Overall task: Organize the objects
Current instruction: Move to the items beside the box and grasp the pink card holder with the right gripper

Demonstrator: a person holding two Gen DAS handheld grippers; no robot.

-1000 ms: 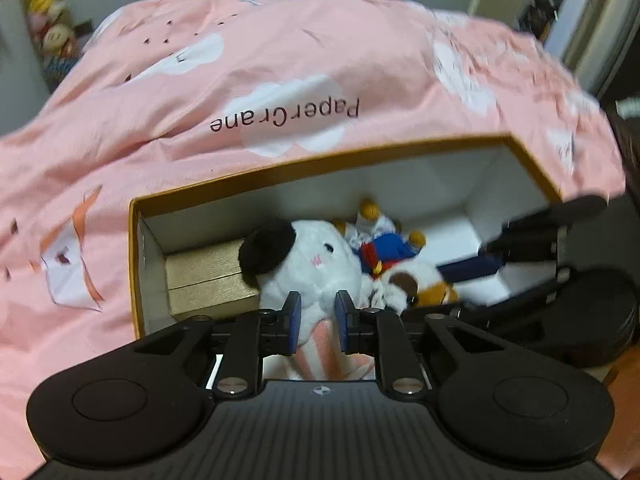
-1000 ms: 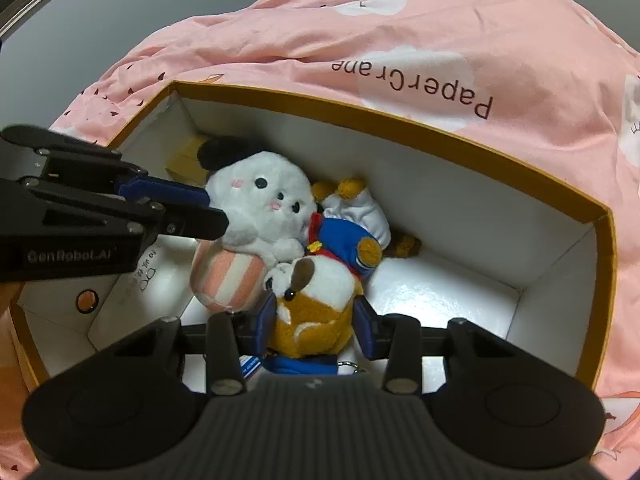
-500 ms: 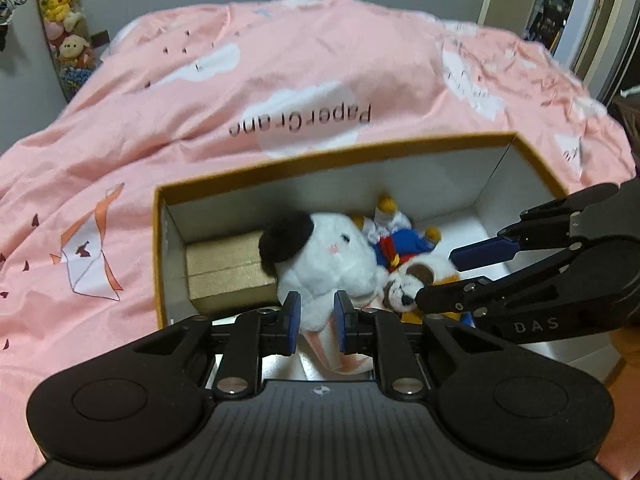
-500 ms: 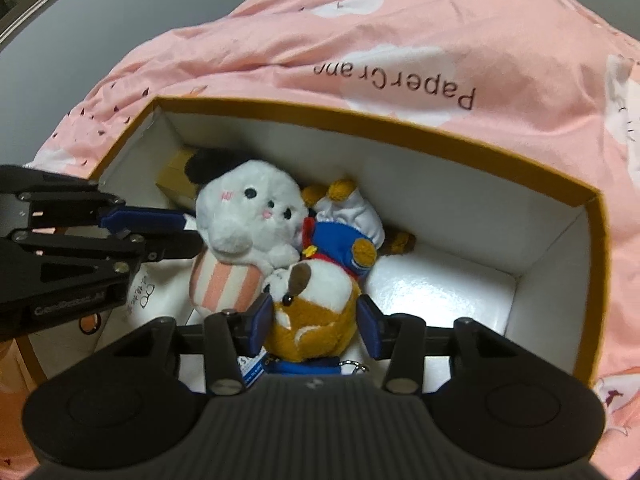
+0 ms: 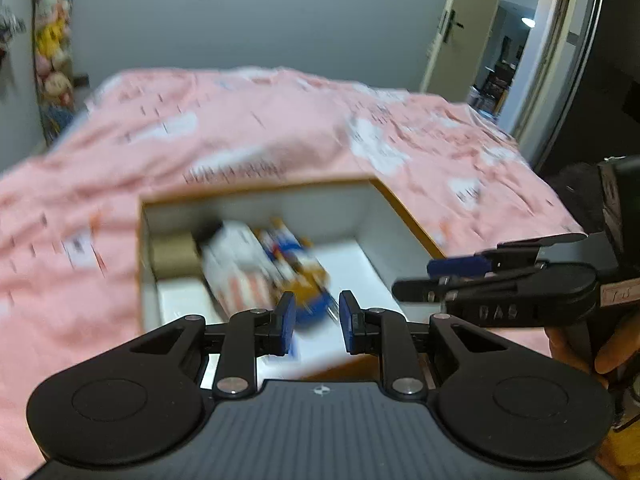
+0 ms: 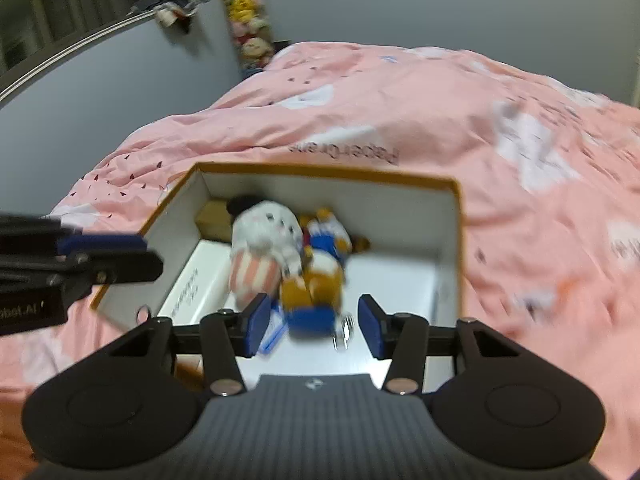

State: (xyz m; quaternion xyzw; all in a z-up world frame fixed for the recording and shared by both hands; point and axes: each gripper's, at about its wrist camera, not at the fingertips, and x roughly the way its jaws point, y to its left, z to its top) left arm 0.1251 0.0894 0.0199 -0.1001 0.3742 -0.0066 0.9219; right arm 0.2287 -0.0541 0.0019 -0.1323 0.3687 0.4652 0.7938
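An orange-rimmed white box (image 5: 260, 190) (image 6: 320, 170) lies on the pink duvet. In it sit a white plush with a striped base (image 5: 236, 256) (image 6: 264, 232), a blue-clad duck plush (image 6: 328, 236) and a brown dog plush (image 6: 316, 280). Motion blurs all three. My left gripper (image 5: 316, 316) (image 6: 150, 256) hovers above the box's near edge with its jaws opening and nothing between them. My right gripper (image 6: 314, 322) (image 5: 416, 278) hangs beside it, above the box. It is open and its pads are clear of the dog plush below.
A gold carton (image 5: 172, 254) and a flat white carton (image 6: 192, 284) also lie inside the box. The pink duvet (image 5: 240, 128) covers the whole bed. A column of plush toys (image 6: 248, 12) hangs on the grey wall. A door (image 5: 452, 28) stands at the far right.
Both grippers have pulled back and risen out of the box. The left jaws have parted and the right jaws stand a little wider. The plushes have stayed in the box.
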